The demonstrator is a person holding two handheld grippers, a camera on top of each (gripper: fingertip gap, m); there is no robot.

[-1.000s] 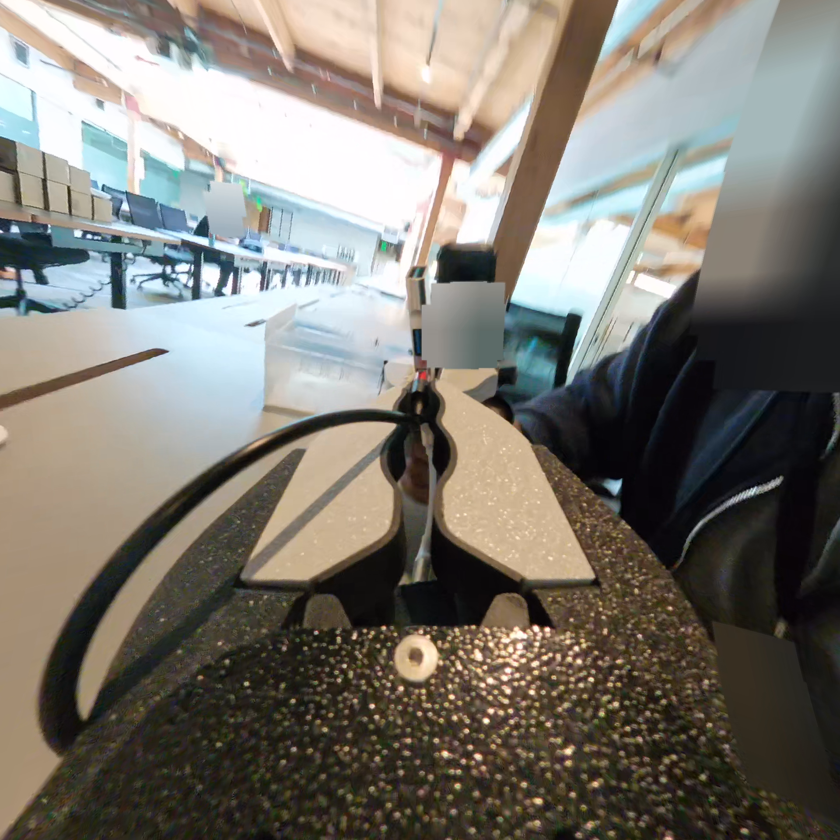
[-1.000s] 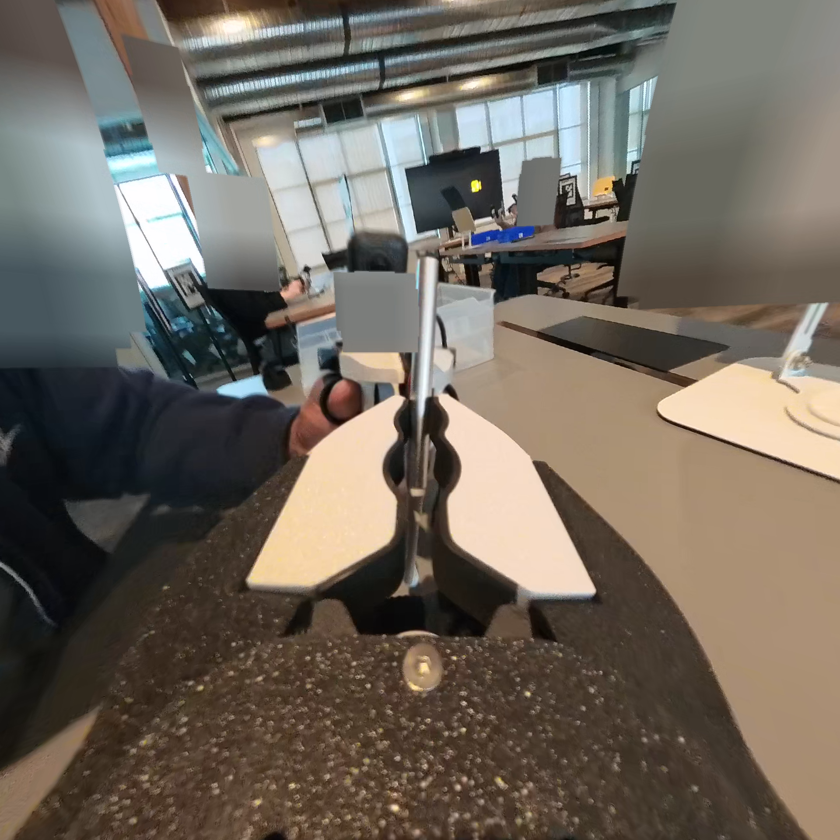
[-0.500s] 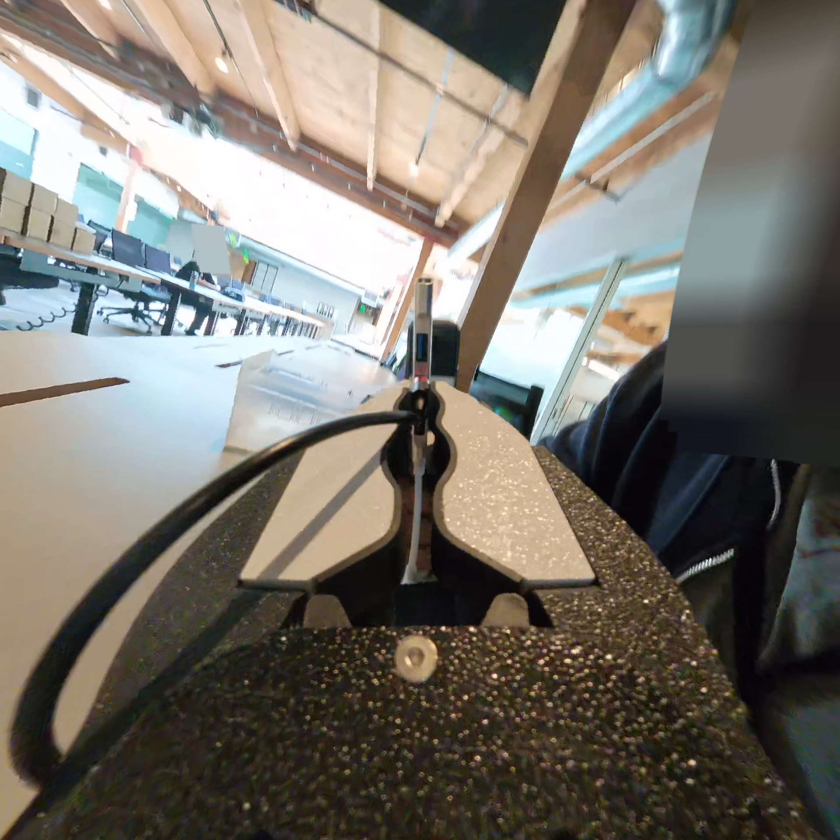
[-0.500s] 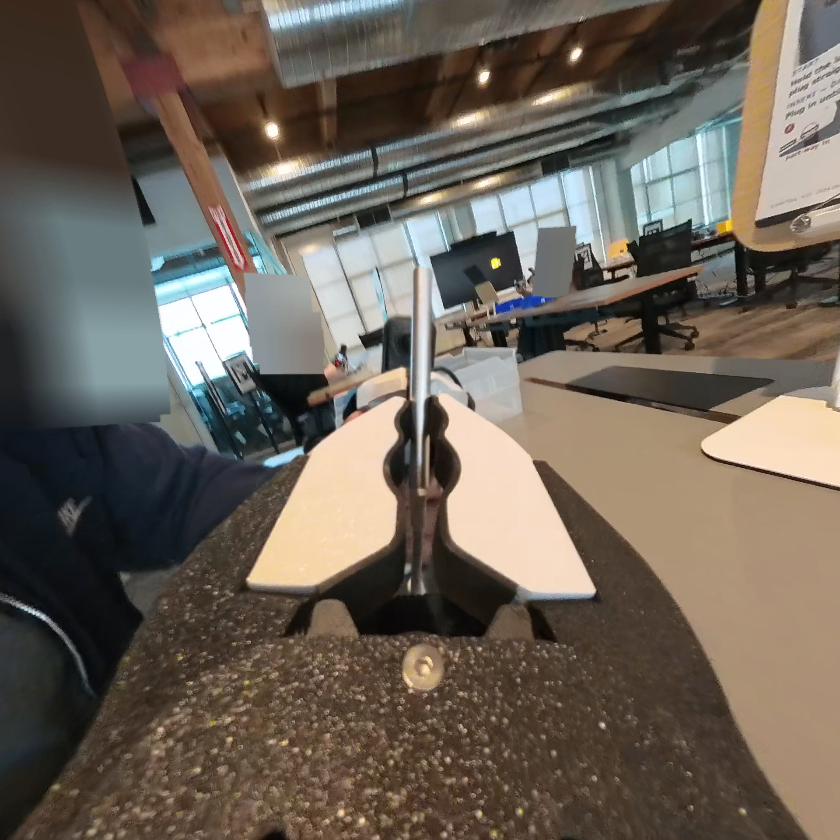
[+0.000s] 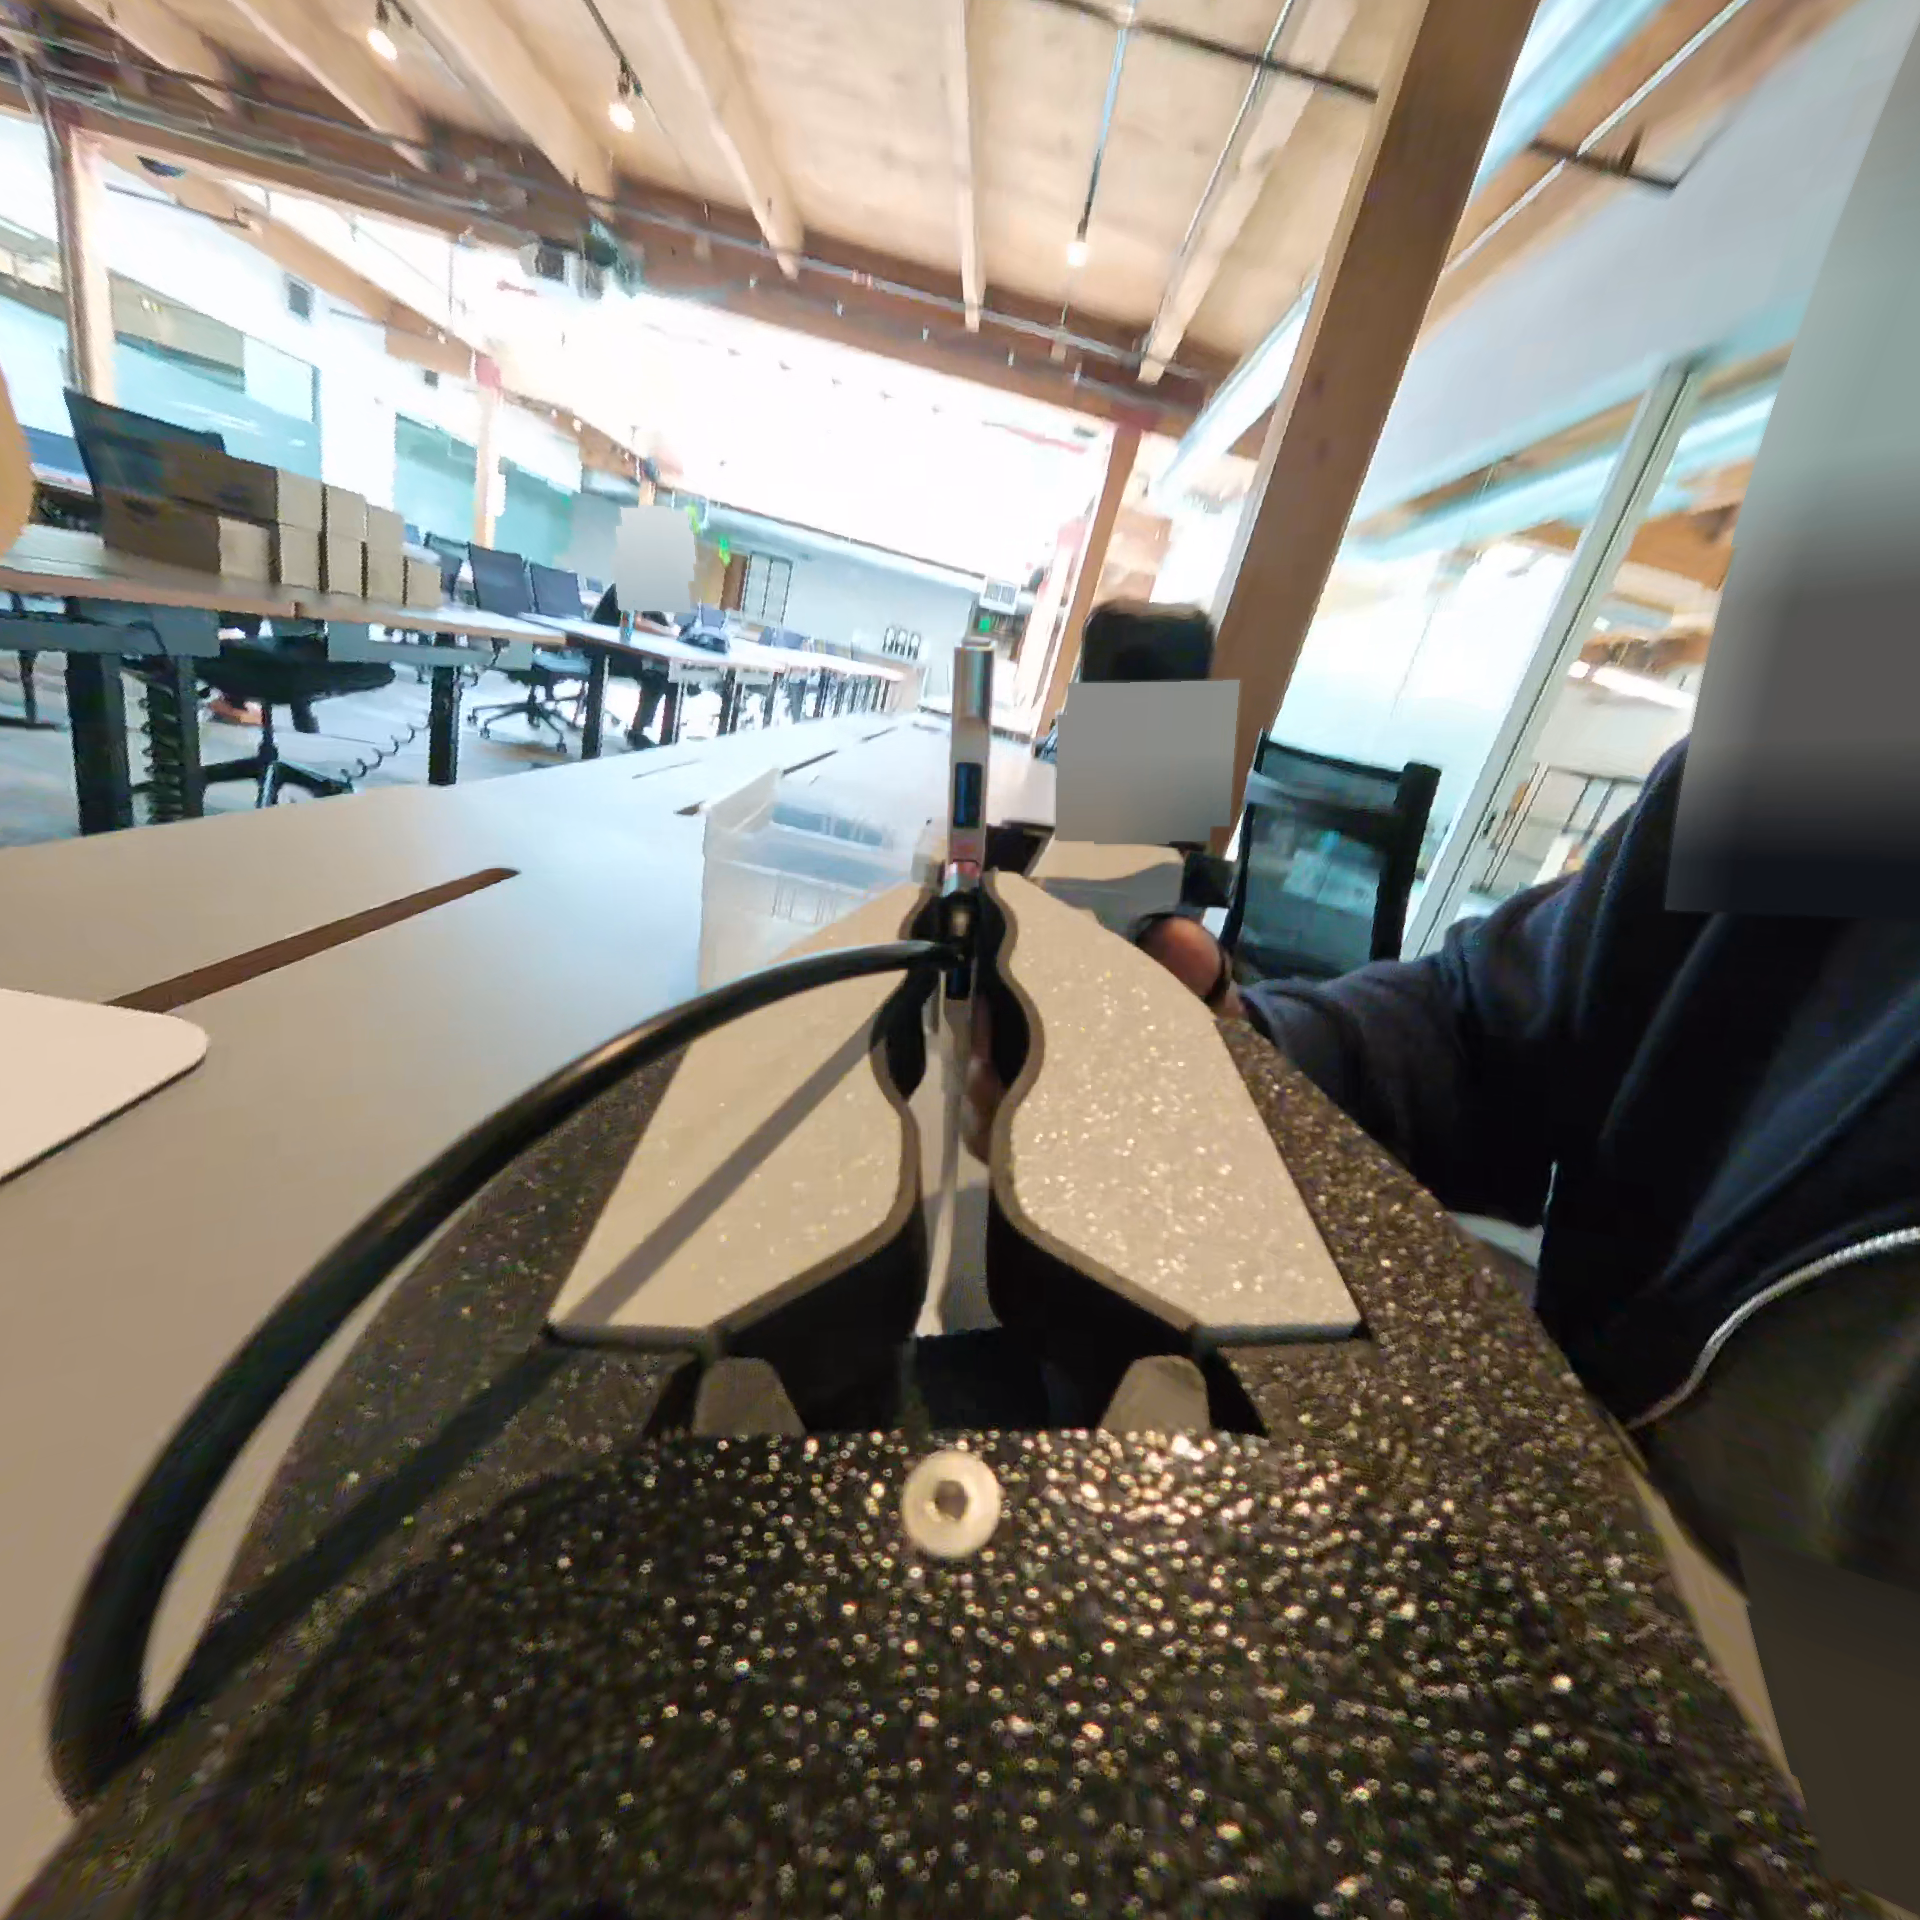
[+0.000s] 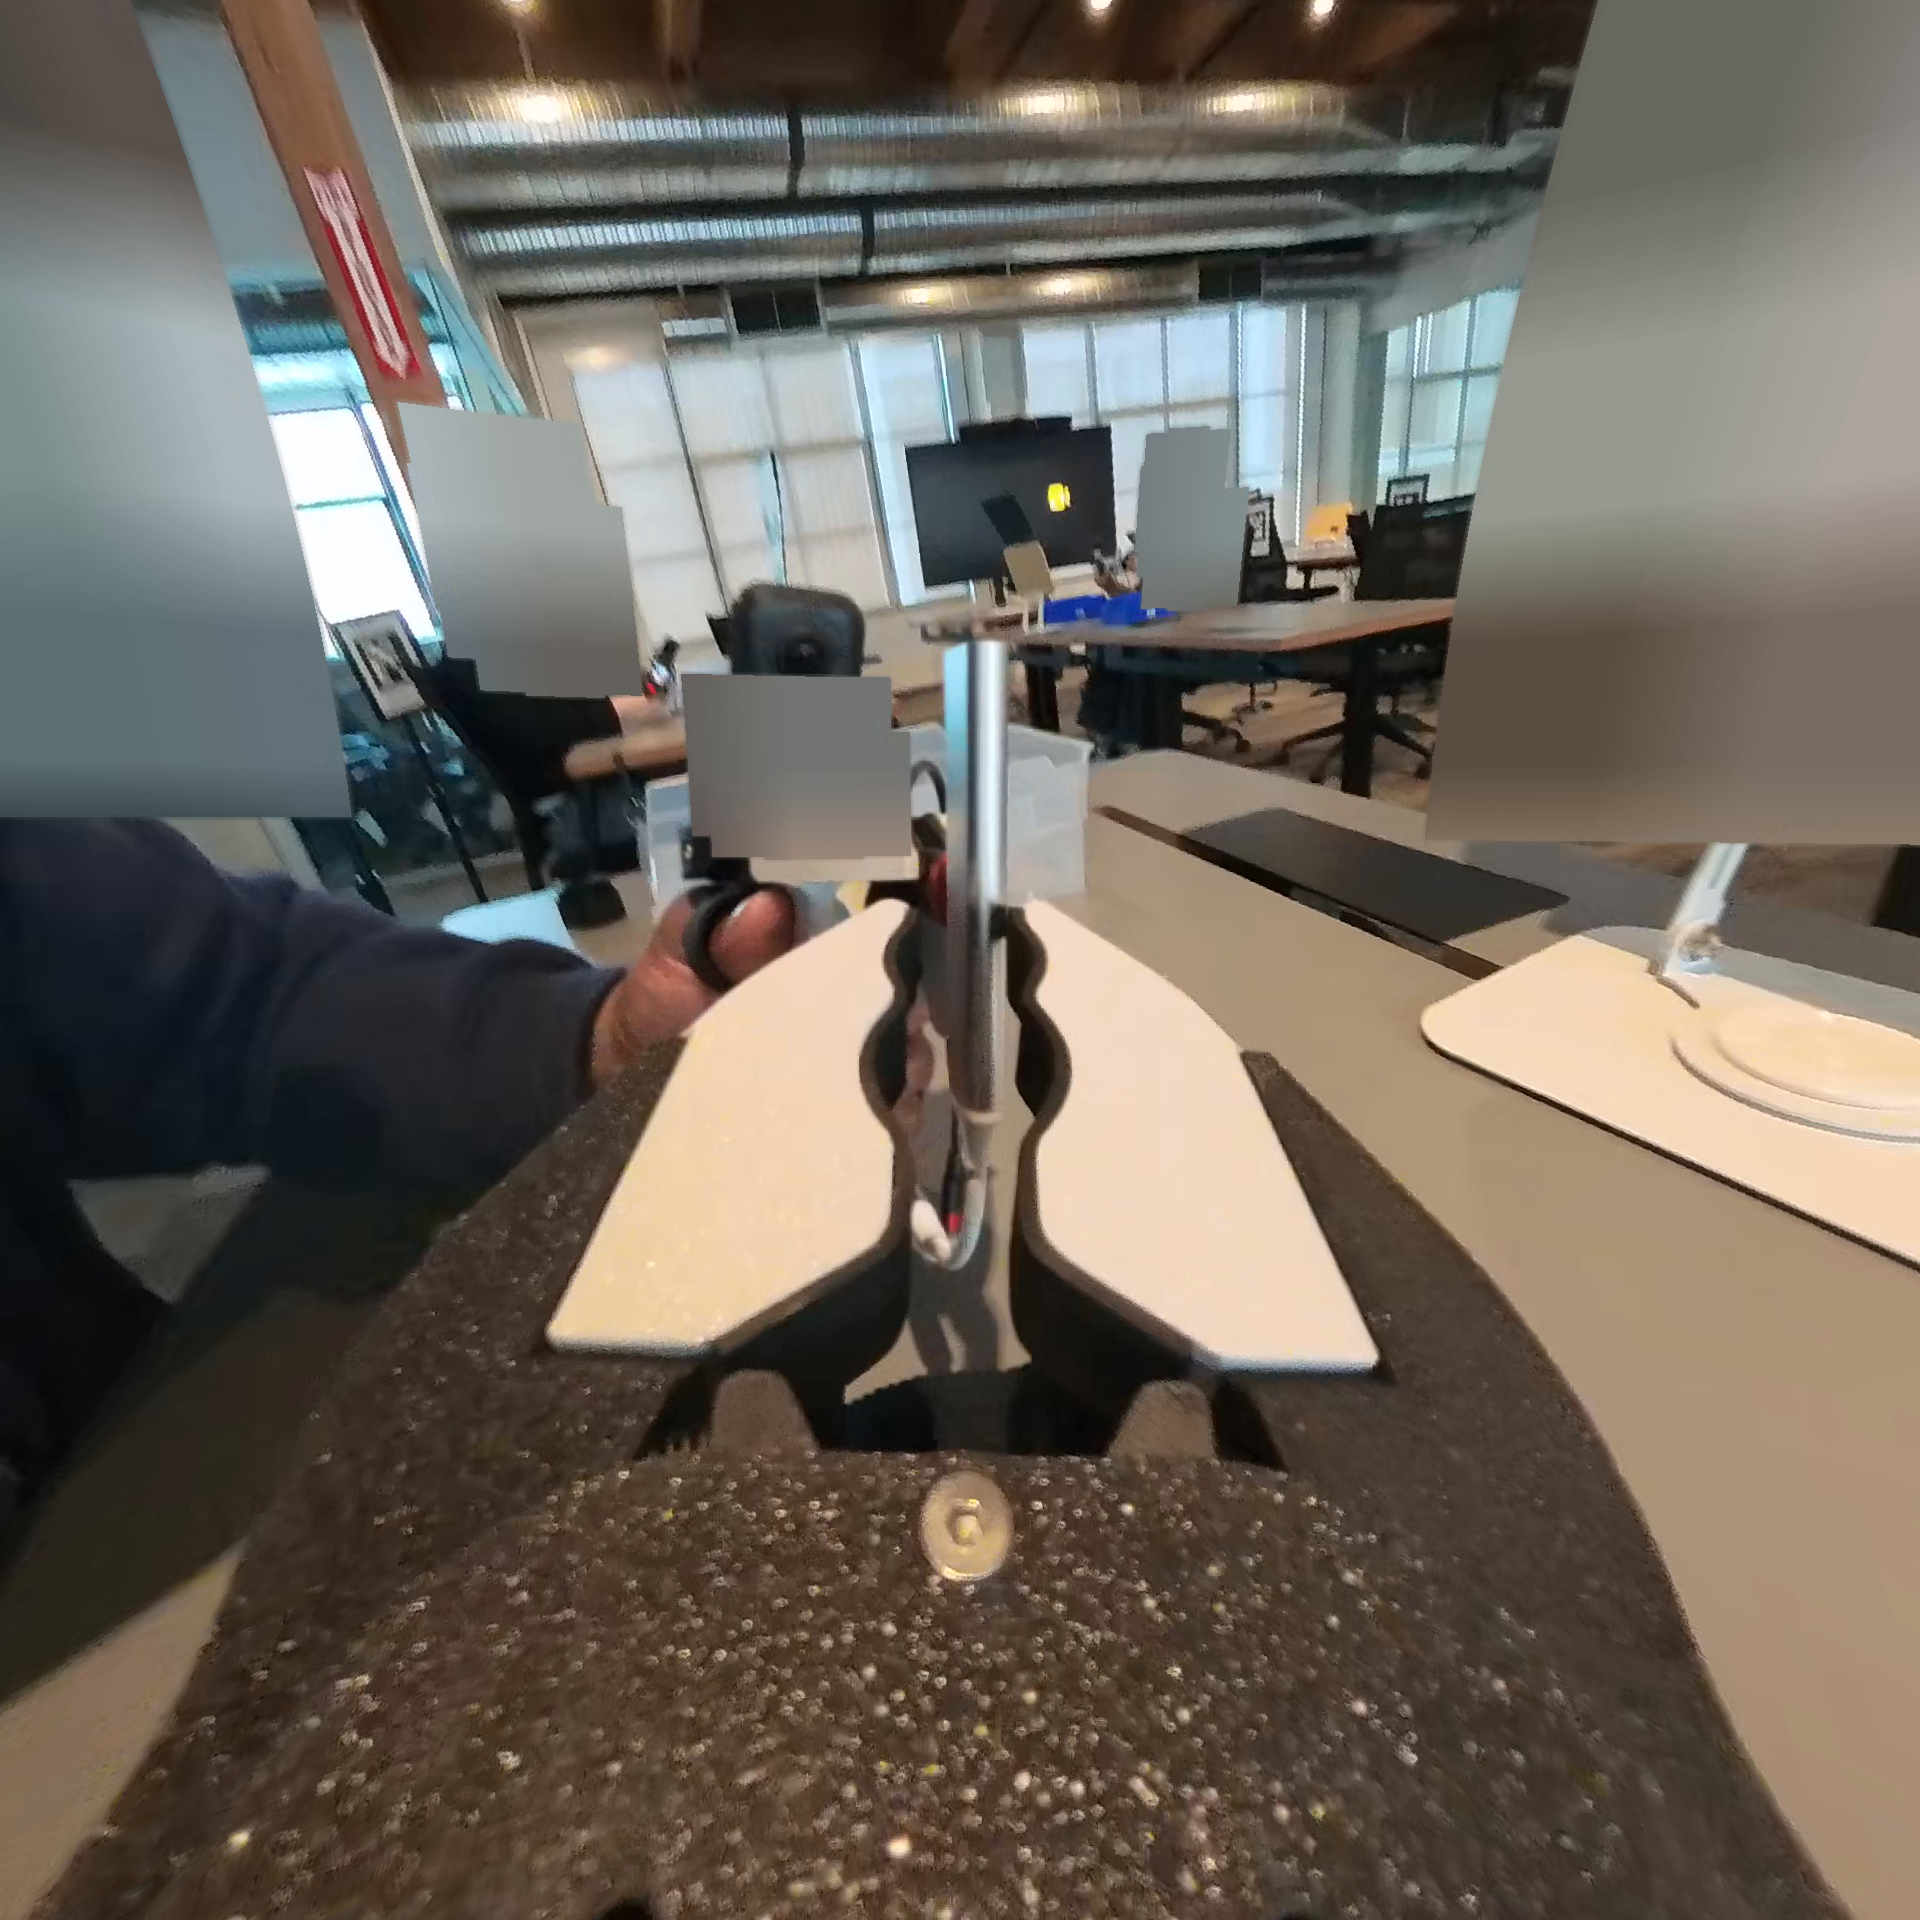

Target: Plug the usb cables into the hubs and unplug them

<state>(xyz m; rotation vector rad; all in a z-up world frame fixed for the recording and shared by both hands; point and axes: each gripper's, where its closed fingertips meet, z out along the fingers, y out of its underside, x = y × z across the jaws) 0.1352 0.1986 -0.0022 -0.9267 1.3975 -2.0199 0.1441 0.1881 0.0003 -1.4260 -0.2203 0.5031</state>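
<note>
USB hub [image 6: 977, 831], a slim silver bar, stands upright at frame centre, clamped in the right gripper [image 6: 961, 997]. Left gripper [image 5: 961, 935] pinches the black cable's [image 5: 416, 1226] plug, apparently seated. Judgement: pull straight, no twisting.

Left wrist view: one gripper [image 5: 961, 914] at centre, one silver hub [image 5: 971, 748] above its tips, one black cable [image 5: 416, 1195] looping lower left, one clear bin [image 5: 790, 842] mid-frame, one white pad [image 5: 73, 1060] at the left edge. Right wrist view: two grippers, its own [image 6: 961, 935] at centre and another [image 6: 831, 904] centre left with one hand [image 6: 696, 977] on it, one hub [image 6: 982, 831], one bin [image 6: 1049, 800] and one white stand base [image 6: 1558, 1049] at right.
</note>
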